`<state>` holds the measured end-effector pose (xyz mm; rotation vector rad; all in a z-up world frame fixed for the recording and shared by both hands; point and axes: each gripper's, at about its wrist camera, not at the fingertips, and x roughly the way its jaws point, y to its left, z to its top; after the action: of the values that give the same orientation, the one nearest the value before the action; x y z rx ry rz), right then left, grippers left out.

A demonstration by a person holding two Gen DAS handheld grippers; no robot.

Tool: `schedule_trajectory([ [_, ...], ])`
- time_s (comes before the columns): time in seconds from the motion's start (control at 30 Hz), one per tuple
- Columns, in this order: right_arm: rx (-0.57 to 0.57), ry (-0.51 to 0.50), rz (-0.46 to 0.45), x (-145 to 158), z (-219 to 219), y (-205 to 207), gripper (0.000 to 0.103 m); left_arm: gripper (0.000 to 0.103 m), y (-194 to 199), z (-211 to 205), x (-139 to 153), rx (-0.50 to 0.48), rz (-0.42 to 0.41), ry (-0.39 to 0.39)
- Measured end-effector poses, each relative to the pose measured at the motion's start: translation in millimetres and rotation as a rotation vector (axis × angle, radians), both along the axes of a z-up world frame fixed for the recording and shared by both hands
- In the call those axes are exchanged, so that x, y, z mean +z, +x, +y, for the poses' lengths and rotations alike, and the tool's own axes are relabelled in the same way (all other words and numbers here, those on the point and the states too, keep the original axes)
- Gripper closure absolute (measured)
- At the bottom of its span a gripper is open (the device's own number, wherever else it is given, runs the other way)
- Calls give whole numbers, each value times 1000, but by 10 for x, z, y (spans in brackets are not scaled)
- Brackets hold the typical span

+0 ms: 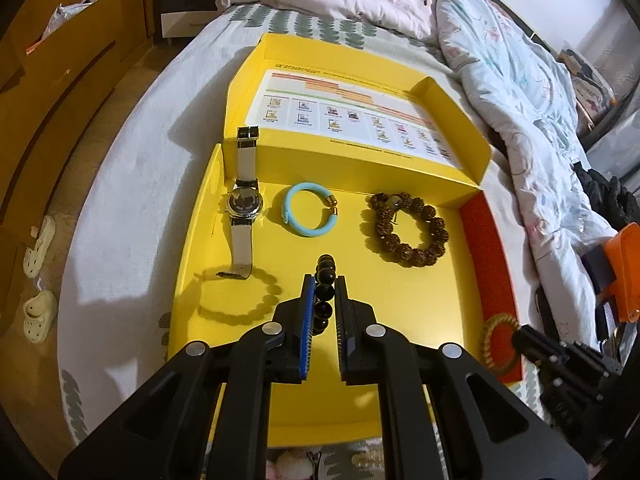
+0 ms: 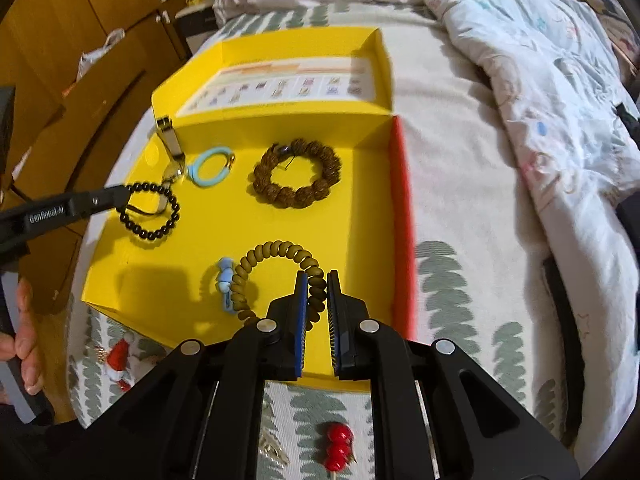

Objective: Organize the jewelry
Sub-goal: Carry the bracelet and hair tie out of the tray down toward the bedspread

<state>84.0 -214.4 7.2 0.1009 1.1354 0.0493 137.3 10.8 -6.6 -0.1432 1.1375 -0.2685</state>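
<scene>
Jaws of the left gripper (image 1: 323, 280) are clamping a black bead bracelet (image 1: 325, 292); those of the right gripper (image 2: 317, 280) are pinching an olive disc-bead bracelet (image 2: 276, 264), both hanging over the yellow box (image 1: 400, 292).

A: What's hard to read? Left wrist view first.

B: Black bead bracelet (image 1: 325, 292): most of its loop sits behind the left gripper (image 1: 323, 280), only a few beads show btwn the pads. Tan coil bracelet (image 1: 498, 342) at 4 o'clock is partly covered by the right gripper's tip. Print on the lid's chart (image 1: 348, 110) too small to read.

A: Right wrist view?

B: Watch (image 2: 170, 140) at 10 o'clock: dial hidden behind the black beads. Hand (image 2: 24, 336) at 8 o'clock cut off by the frame edge. Blue item (image 2: 225, 280) under the coil, can't tell what it is. Red bead stick (image 2: 338, 446) at 6 o'clock: lower end cut off.
</scene>
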Motion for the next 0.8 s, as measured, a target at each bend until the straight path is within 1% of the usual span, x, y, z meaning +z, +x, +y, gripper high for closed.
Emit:
schedule_trajectory([
  [0.17,-69,14,-29,212,-400,-245,92,93,-140,83,151,10,-20,2],
  [0.2,-101,22,-46,262,-526,-321,92,93,-176,108,188,14,-28,3],
  [0.33,-173,23,-41,264,-925,-599,92,93,-321,183,331,22,-54,-3],
  [0.47,-216,22,21,26,-1220,-803,92,93,-510,309,476,34,-79,-15],
  [0.57,-231,41,77,-241,-1354,-925,92,93,-696,448,579,50,-98,-28],
  [0.63,-251,29,110,-389,-1441,-994,92,93,-794,514,630,58,-112,-25],
  [0.8,-289,36,129,-512,-1592,-1077,92,93,-1081,685,722,83,-154,-18],
])
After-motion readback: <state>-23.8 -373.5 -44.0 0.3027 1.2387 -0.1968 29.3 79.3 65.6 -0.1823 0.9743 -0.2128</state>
